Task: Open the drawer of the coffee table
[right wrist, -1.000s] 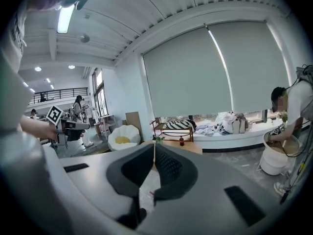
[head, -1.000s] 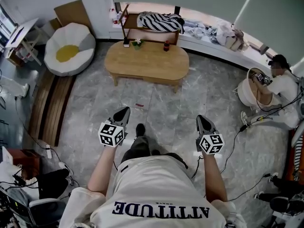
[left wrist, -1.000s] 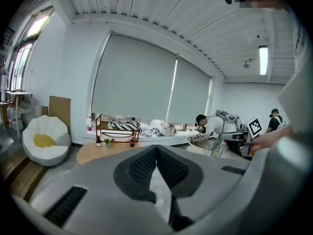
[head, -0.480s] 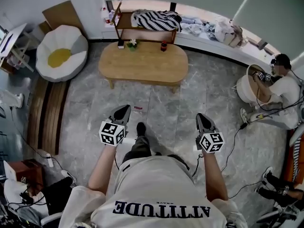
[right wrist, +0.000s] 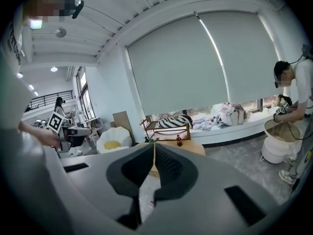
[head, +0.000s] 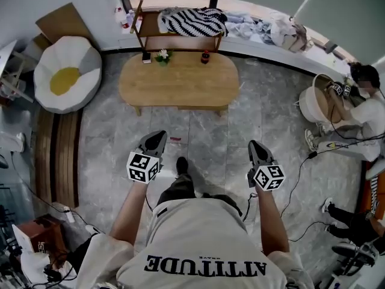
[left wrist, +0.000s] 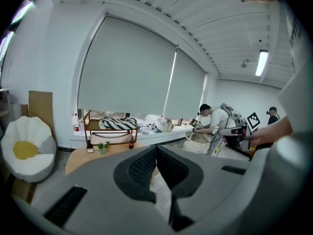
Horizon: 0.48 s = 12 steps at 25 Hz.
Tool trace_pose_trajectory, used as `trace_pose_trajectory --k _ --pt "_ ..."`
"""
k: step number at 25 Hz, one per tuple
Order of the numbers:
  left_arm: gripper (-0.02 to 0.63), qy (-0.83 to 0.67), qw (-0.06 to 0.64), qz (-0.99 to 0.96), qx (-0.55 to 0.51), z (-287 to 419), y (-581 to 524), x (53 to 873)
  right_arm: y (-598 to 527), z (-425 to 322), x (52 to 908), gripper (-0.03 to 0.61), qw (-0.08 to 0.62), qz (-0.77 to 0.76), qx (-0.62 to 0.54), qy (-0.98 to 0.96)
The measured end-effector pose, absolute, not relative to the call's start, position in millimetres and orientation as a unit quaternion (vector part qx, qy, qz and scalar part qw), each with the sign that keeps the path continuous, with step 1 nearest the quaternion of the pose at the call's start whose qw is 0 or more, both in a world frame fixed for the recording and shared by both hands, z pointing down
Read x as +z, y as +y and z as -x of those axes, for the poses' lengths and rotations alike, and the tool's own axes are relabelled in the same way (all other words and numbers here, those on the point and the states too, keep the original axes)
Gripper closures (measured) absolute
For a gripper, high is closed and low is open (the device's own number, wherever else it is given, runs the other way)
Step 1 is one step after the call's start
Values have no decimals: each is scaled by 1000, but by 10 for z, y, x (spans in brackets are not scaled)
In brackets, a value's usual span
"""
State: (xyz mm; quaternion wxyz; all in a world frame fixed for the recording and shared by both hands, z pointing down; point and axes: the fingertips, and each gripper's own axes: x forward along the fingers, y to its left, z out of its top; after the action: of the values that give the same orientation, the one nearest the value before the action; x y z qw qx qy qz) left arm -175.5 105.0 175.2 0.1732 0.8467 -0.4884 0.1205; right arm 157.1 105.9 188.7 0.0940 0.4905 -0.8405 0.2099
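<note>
Both grippers point(head: 159, 137) point(head: 256, 145) far from coffee table point(head: 178, 80)

the right claw point(right wrist: 154, 148) has its jaws pressed together with nothing between them. beyond its tips stands the wooden desk point(right wrist: 196, 147), a dark bottle point(right wrist: 179, 141) near its far edge. off the desk's right end a person point(right wrist: 293, 89) bends over a white tub point(right wrist: 278, 140).

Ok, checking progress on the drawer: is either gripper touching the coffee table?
No, in the head view the left gripper and right gripper are both over the floor, clearly short of the coffee table.
</note>
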Motion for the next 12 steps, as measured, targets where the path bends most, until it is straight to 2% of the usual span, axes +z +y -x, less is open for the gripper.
trace_pose_trajectory --k 12 --pt "594 -447 188 -864 136 2108 179 2022 187 -1083 2061 558 54 -513 276 -811"
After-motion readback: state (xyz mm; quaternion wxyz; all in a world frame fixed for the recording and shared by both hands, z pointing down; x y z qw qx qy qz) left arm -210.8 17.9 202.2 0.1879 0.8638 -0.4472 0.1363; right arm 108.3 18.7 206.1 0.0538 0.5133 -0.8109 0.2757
